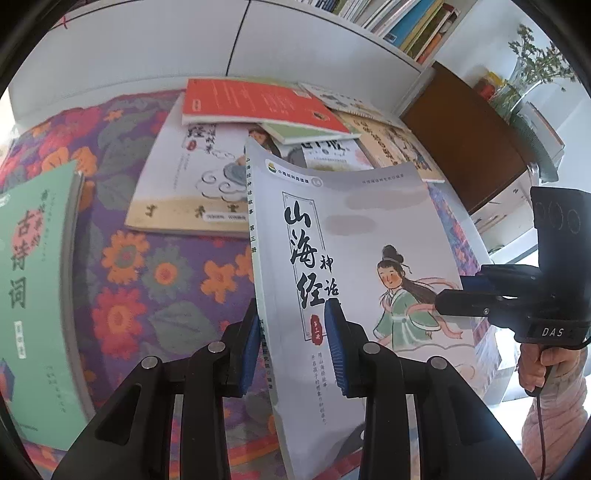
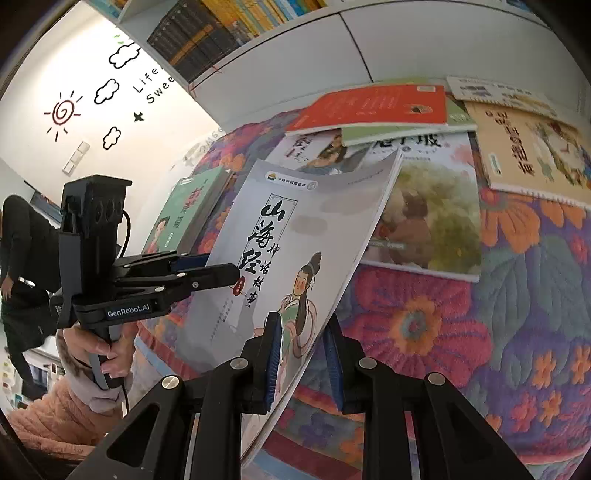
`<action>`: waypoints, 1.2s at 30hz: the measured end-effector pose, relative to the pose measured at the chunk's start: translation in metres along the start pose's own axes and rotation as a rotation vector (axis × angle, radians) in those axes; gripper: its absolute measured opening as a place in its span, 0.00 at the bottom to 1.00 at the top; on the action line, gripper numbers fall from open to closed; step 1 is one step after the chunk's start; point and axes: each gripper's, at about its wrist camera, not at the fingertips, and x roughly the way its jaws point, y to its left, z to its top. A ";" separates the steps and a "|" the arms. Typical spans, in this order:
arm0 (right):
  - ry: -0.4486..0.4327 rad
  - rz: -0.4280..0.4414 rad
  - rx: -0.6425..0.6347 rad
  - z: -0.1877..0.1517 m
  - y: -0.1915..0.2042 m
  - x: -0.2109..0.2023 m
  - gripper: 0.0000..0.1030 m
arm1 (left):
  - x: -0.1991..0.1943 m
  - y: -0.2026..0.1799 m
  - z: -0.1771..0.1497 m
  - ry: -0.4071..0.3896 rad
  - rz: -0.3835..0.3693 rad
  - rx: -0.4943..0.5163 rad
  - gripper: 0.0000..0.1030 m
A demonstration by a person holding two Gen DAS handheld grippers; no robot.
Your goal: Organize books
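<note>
Floral blanket (image 1: pixel 155 280); both tools angled down, clamping grey book (image 1: pixel 354 236).

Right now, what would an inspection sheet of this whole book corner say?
Surface: flowered cloth under everything.
Job's things: grey-white book lifted off the cloth; green book lying apart; book pile behind.
Clutter: nothing seen.
Grippers: left gripper clamped on the book's spine side, right gripper on its opposite edge.
Cables: black cord on the left tool.
Surroundings: white bookshelf, wall stickers, plant vase.
</note>
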 end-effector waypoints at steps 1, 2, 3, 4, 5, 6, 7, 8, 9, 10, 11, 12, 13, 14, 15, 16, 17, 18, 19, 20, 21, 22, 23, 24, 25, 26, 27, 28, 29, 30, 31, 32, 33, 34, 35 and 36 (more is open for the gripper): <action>0.000 0.003 0.001 0.003 0.002 0.000 0.23 | -0.003 0.002 0.001 -0.004 -0.001 -0.001 0.29; 0.001 0.004 0.001 0.005 0.004 -0.001 0.23 | -0.007 0.004 0.003 -0.011 -0.004 -0.002 0.29; -0.001 0.004 -0.001 0.008 0.007 -0.001 0.23 | -0.010 0.005 0.005 -0.017 -0.004 -0.002 0.29; -0.005 0.003 -0.004 0.010 0.010 -0.003 0.23 | -0.013 0.007 0.006 -0.023 -0.003 -0.002 0.29; -0.009 0.001 -0.010 0.012 0.014 -0.003 0.23 | -0.018 0.009 0.008 -0.031 0.000 -0.001 0.29; -0.014 0.001 -0.018 0.016 0.017 -0.004 0.23 | -0.020 0.011 0.008 -0.036 0.003 -0.001 0.29; -0.020 0.001 -0.024 0.018 0.021 -0.006 0.23 | -0.024 0.014 0.009 -0.041 0.007 -0.001 0.29; -0.025 0.002 -0.032 0.020 0.025 -0.007 0.23 | -0.026 0.016 0.010 -0.045 0.010 -0.003 0.29; -0.028 0.003 -0.040 0.023 0.029 -0.008 0.23 | -0.031 0.019 0.011 -0.053 0.010 -0.005 0.29; -0.030 0.005 -0.044 0.025 0.032 -0.008 0.23 | -0.035 0.022 0.011 -0.060 0.010 -0.008 0.29; -0.033 0.007 -0.051 0.028 0.037 -0.008 0.23 | -0.038 0.025 0.012 -0.067 0.011 -0.009 0.29; -0.033 0.007 -0.059 0.030 0.041 -0.007 0.23 | -0.043 0.029 0.012 -0.077 0.014 -0.013 0.29; -0.033 0.007 -0.066 0.031 0.044 -0.006 0.23 | -0.047 0.032 0.013 -0.085 0.015 -0.018 0.29; -0.035 0.008 -0.075 0.035 0.048 -0.005 0.23 | -0.052 0.036 0.013 -0.096 0.015 -0.023 0.29; -0.035 0.009 -0.080 0.037 0.051 -0.004 0.23 | -0.057 0.040 0.014 -0.104 0.016 -0.028 0.29; -0.034 0.011 -0.085 0.040 0.055 -0.002 0.23 | -0.061 0.044 0.014 -0.112 0.019 -0.033 0.29; -0.034 0.019 -0.095 0.043 0.061 0.001 0.23 | -0.066 0.049 0.015 -0.121 0.023 -0.039 0.29; -0.035 0.024 -0.101 0.046 0.065 0.002 0.23 | -0.072 0.055 0.016 -0.133 0.025 -0.047 0.29; -0.035 0.028 -0.108 0.049 0.071 0.004 0.23 | -0.077 0.060 0.016 -0.141 0.027 -0.055 0.29; -0.034 0.034 -0.119 0.053 0.077 0.008 0.23 | -0.082 0.065 0.017 -0.149 0.029 -0.065 0.29; -0.030 0.038 -0.127 0.056 0.082 0.011 0.23 | -0.088 0.071 0.017 -0.160 0.032 -0.074 0.29; -0.027 0.042 -0.135 0.058 0.087 0.014 0.23 | -0.093 0.076 0.017 -0.172 0.037 -0.083 0.29; -0.023 0.049 -0.145 0.062 0.094 0.019 0.23 | -0.098 0.081 0.018 -0.184 0.044 -0.091 0.29; -0.022 0.055 -0.151 0.065 0.098 0.023 0.23 | -0.103 0.087 0.018 -0.194 0.055 -0.098 0.29; -0.020 0.062 -0.158 0.068 0.102 0.027 0.23 | -0.107 0.093 0.017 -0.201 0.064 -0.108 0.29; -0.018 0.071 -0.165 0.072 0.109 0.032 0.23 | -0.110 0.100 0.016 -0.207 0.073 -0.116 0.29; -0.016 0.078 -0.170 0.075 0.113 0.037 0.23 | -0.112 0.106 0.014 -0.209 0.082 -0.125 0.29; -0.014 0.084 -0.174 0.077 0.116 0.041 0.23 | -0.113 0.111 0.013 -0.211 0.090 -0.132 0.29; -0.010 0.090 -0.183 0.081 0.122 0.048 0.23 | -0.113 0.117 0.012 -0.213 0.098 -0.141 0.29; -0.006 0.093 -0.187 0.084 0.126 0.054 0.23 | -0.113 0.125 0.010 -0.211 0.104 -0.153 0.29; 0.000 0.097 -0.187 0.085 0.129 0.059 0.23 | -0.111 0.132 0.009 -0.207 0.107 -0.171 0.29; 0.010 0.108 -0.183 0.088 0.131 0.068 0.23 | -0.108 0.139 0.008 -0.204 0.107 -0.192 0.29; 0.019 0.113 -0.175 0.090 0.132 0.074 0.23 | -0.105 0.146 0.007 -0.199 0.102 -0.211 0.29; 0.030 0.115 -0.169 0.090 0.132 0.081 0.23 | -0.104 0.151 0.007 -0.198 0.091 -0.224 0.29; 0.042 0.113 -0.165 0.091 0.133 0.088 0.23 | -0.104 0.155 0.006 -0.198 0.081 -0.235 0.29; 0.048 0.118 -0.159 0.092 0.133 0.093 0.23 | -0.106 0.159 0.006 -0.202 0.072 -0.246 0.29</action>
